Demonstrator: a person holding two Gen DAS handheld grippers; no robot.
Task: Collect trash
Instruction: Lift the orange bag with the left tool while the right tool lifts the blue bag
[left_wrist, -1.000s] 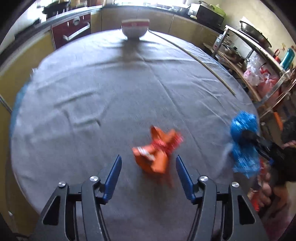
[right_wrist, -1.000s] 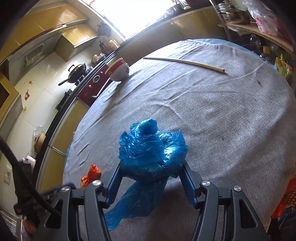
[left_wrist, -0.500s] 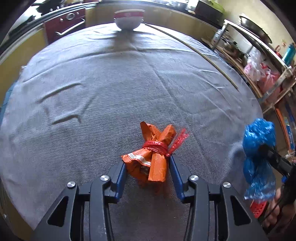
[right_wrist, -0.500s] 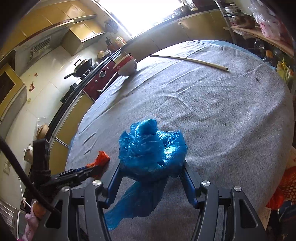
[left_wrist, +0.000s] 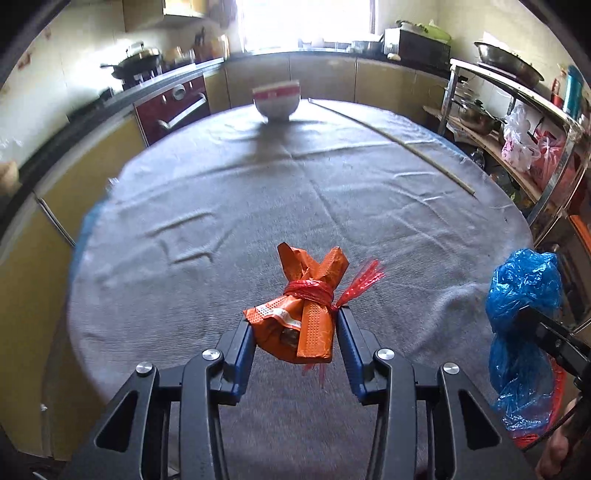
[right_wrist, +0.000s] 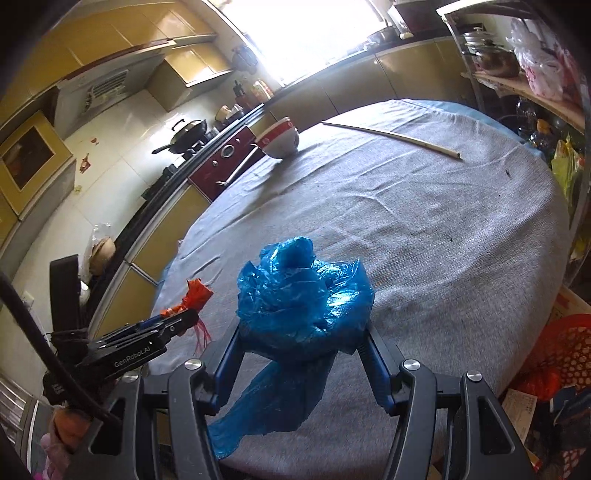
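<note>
- The desk (left_wrist: 258, 206) fills most of both views: round, under a grey cloth, with a bowl (left_wrist: 276, 102) at its far edge and a long thin stick (left_wrist: 391, 138) lying toward the right side. I see no other loose trash on the cloth.
- The blue plastic bag (right_wrist: 303, 295) is the bigger piece. My right tongs (right_wrist: 301, 341) are pinching it, crumpled up top with a tail hanging below the fingers, held over the near edge of the desk.
- The orange wrapper bundle (left_wrist: 304, 321), tied with red string, sits pinched in my left tongs (left_wrist: 295, 332) and looks lifted just off the cloth.
- A red mesh basket (right_wrist: 570, 350) shows low at the right, beside the desk; I take it for the bin, though I can't be sure.
- My read: both pieces are picked up, so collecting is mostly done. What's left is carrying them off and dropping them in.
</note>
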